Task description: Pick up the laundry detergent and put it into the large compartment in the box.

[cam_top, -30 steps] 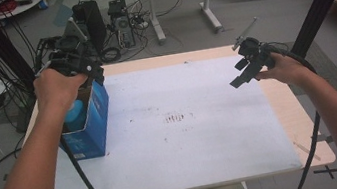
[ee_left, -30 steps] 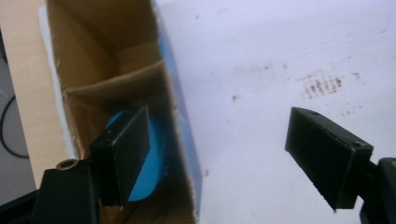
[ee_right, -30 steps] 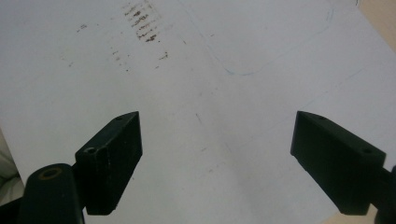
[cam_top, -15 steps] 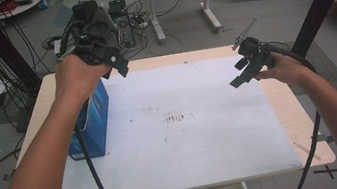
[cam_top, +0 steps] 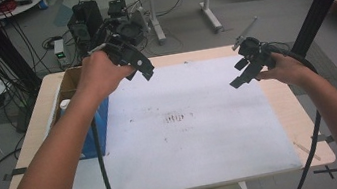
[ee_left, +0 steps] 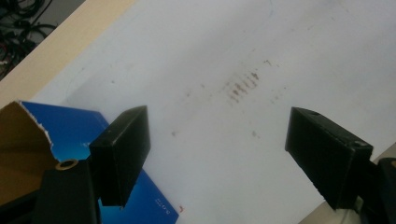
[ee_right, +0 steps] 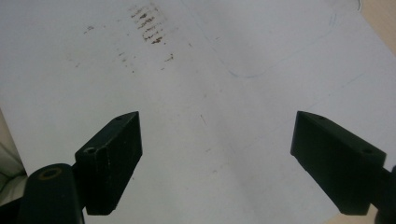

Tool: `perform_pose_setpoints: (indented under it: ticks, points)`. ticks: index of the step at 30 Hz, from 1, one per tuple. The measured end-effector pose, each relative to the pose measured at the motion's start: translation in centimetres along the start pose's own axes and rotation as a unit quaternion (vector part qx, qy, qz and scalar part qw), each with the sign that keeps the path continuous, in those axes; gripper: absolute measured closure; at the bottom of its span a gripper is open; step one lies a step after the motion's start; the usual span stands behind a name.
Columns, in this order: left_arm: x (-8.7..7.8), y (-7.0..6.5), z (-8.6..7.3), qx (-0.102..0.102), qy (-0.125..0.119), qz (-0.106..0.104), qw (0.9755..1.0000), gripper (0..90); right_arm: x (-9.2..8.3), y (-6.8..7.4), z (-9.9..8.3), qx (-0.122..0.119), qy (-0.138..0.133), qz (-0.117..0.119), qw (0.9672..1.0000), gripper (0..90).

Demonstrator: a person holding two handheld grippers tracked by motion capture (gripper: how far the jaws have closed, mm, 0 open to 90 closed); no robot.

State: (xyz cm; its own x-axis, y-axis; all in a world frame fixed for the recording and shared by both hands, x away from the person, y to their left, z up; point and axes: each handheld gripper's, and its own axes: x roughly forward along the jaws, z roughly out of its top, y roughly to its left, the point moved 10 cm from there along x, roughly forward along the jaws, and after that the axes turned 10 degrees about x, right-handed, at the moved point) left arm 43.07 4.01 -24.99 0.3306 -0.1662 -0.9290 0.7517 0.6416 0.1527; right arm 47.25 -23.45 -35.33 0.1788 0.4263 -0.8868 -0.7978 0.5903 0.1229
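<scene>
High view: the left hand-held gripper point(cam_top: 138, 64) hangs above the blue box point(cam_top: 90, 120) at the surface's point(cam_top: 280, 108) left edge, jaws wide apart and empty. The right hand-held gripper point(cam_top: 243, 74) hovers over the white sheet point(cam_top: 198, 135), jaws likewise spread and empty.

The high view looks forward and down from above the person's side, taking in the whole worktop point(cam_top: 280, 108) and the floor beyond. The left gripper view rides close above the white sheet point(ee_left: 261, 51), facing down by the blue box point(ee_left: 100, 135). The right gripper view also faces down, closer. All three share the brown smudge point(cam_top: 176, 118).
</scene>
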Motion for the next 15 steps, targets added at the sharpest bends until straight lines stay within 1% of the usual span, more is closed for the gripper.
perform_pose_setpoints:
  ticks: [2, 3, 5, 8, 9, 11, 15]
  points:
    - [0.3, -0.4, 0.3, 0.020, 0.003, 0.000, 0.9998, 22.9, 0.0, 0.1, 0.0, -0.001, 0.000, 0.000, 1.0000, 16.5]
    - [0.5, -1.0, 0.5, 0.030, 0.004, -0.006, 0.9995, 22.9, 0.0, 0.1, 0.0, -0.001, 0.000, 0.000, 1.0000, 16.5]
    - [0.7, -1.5, 0.7, 0.051, 0.009, -0.006, 0.9986, 22.9, 0.0, 0.2, 0.0, 0.000, 0.002, 0.001, 1.0000, 16.5]
    - [1.1, -2.1, 1.0, 0.065, 0.012, -0.012, 0.9978, 22.9, 0.0, 0.3, 0.1, 0.000, 0.002, 0.000, 1.0000, 16.5]
    - [1.2, -2.3, 1.1, 0.066, 0.012, -0.014, 0.9976, 22.9, 0.0, 0.4, 0.1, 0.002, 0.003, 0.000, 1.0000, 16.5]
    - [1.6, -2.7, 1.2, 0.079, 0.016, -0.015, 0.9967, 22.9, 0.0, 0.5, 0.1, -0.001, 0.002, 0.001, 1.0000, 16.5]
    - [2.2, -3.5, 1.3, 0.092, 0.021, -0.022, 0.9953, 23.0, 0.0, 0.6, 0.1, -0.003, 0.004, 0.001, 1.0000, 16.5]
